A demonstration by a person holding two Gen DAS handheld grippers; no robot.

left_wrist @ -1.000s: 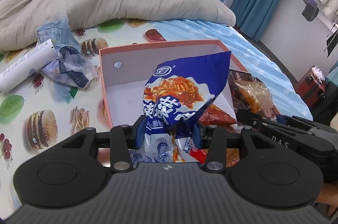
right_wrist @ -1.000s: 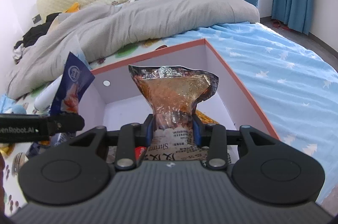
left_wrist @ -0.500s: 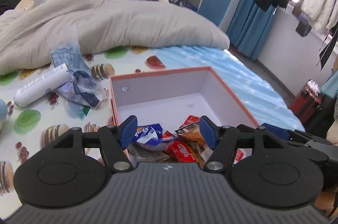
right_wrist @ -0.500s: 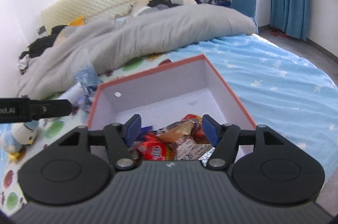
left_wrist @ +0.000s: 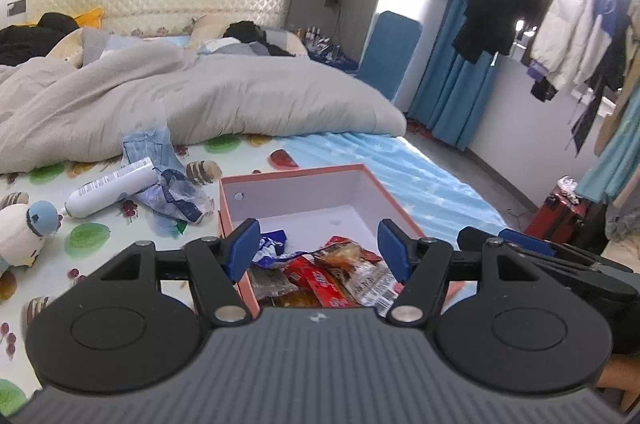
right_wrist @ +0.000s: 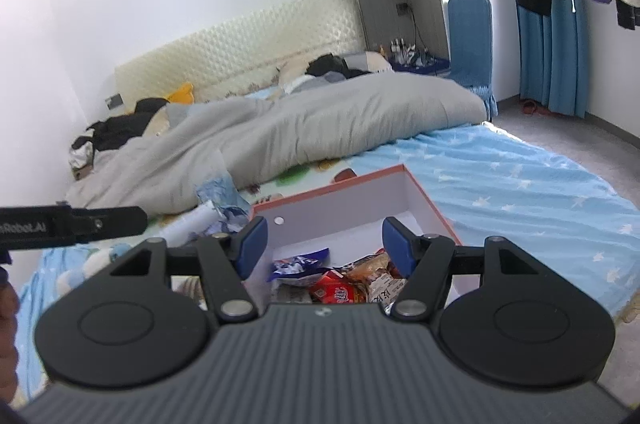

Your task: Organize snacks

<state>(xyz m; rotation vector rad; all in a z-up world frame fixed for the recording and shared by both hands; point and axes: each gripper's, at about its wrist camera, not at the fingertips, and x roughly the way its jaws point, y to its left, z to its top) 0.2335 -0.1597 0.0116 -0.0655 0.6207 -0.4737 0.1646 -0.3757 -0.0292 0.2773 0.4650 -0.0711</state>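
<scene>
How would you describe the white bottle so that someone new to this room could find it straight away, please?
Start at the bed with the rumpled grey duvet. In front of it lies a food-print mat, and left of the orange-rimmed box on it lies the white bottle, on its side. It is the only smooth cylinder there, beside crumpled blue wrappers and a plush toy.

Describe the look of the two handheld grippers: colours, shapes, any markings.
Both match: left gripper and right gripper have a ribbed dark-grey body, two round black discs at the sides, black linkage arms with silver pivot screws, and blue pads on the fingertips. White lettering runs along the left unit's side, partly cut off in the right wrist view.
</scene>
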